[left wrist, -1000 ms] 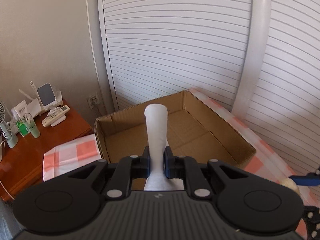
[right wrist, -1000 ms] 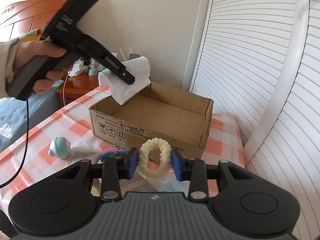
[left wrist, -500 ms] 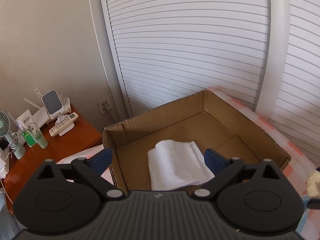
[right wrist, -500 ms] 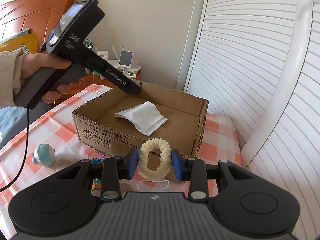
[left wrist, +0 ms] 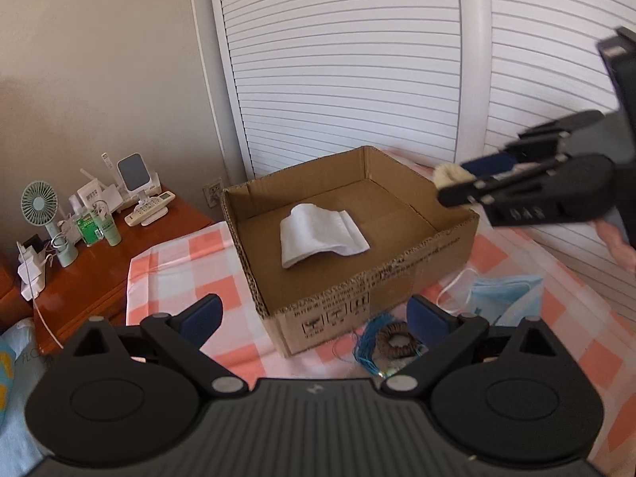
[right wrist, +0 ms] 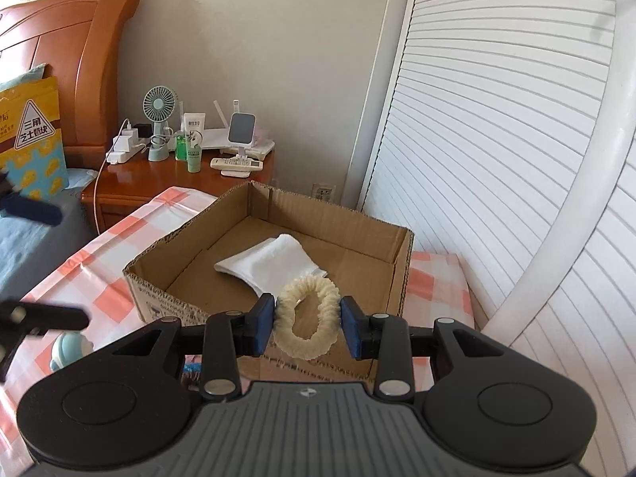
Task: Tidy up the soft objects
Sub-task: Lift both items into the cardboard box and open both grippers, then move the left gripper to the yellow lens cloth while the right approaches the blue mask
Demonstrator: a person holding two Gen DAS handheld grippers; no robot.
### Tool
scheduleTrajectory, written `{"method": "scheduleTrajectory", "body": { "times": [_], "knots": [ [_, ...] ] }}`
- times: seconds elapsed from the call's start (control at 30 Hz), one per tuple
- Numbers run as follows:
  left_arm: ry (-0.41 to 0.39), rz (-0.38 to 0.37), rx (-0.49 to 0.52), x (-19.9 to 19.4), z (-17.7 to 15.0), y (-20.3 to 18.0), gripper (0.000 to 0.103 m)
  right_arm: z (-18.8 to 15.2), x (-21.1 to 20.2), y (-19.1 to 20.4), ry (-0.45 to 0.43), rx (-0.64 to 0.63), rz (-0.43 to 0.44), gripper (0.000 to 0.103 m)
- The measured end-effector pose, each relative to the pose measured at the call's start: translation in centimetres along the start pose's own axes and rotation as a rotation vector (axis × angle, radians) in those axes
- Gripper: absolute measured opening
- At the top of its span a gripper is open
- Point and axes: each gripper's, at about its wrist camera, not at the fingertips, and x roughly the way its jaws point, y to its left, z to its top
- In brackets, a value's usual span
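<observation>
box (left wrist: 357, 274): open cardboard, on the checked table (left wrist: 179, 262); a folded white cloth (left wrist: 318, 234) lies on its floor
left gripper (left wrist: 314, 314): jaws spread wide, nothing between them, held short of the box's near wall
right gripper (right wrist: 307, 320): jaws pinching a cream scrunchie (right wrist: 307, 314) by its sides, above the box's near edge (the cloth lies just beyond)
in front of the box: brown scrunchie (left wrist: 397, 344) beside blue thread (left wrist: 367, 348); face mask (left wrist: 505, 298) to the right
left of the box: a pale blue round thing (right wrist: 71, 351), partly hidden
nightstand (right wrist: 179, 175): fan (right wrist: 159, 119), tubes, remote, chargers; well apart from the box
</observation>
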Motion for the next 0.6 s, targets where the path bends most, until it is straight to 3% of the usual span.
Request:
{"method": "scheduleTrajectory", "body": {
  "times": [0.1,0.13,0.17,0.23,0.37,0.6],
  "knots": [
    [-0.020,-0.001,-0.048,-1.7,-1.5,-0.1,0.099,1.3,1.2,0.1,-0.010,-0.008,-0.030,0.049],
    [-0.031,0.002,-0.065,-2.2,-1.9,0.0,0.099,1.5,1.4,0.1,-0.011,-0.011,-0.039,0.061],
    [-0.038,0.003,-0.077,-2.5,-2.2,0.1,0.100,1.7,1.8,0.0,-0.002,-0.010,-0.043,0.081],
    [-0.044,0.012,-0.090,-3.1,-2.8,0.2,0.101,1.6,1.8,-0.2,-0.008,0.011,-0.042,0.096],
    [-0.044,0.011,-0.098,-3.9,-4.2,0.2,0.102,0.5,0.7,0.1,-0.005,0.037,-0.060,0.103],
    [-0.058,0.031,-0.129,-5.0,-5.8,0.1,0.102,-1.9,-1.5,0.3,0.031,0.082,-0.089,0.103]
  ]
}}
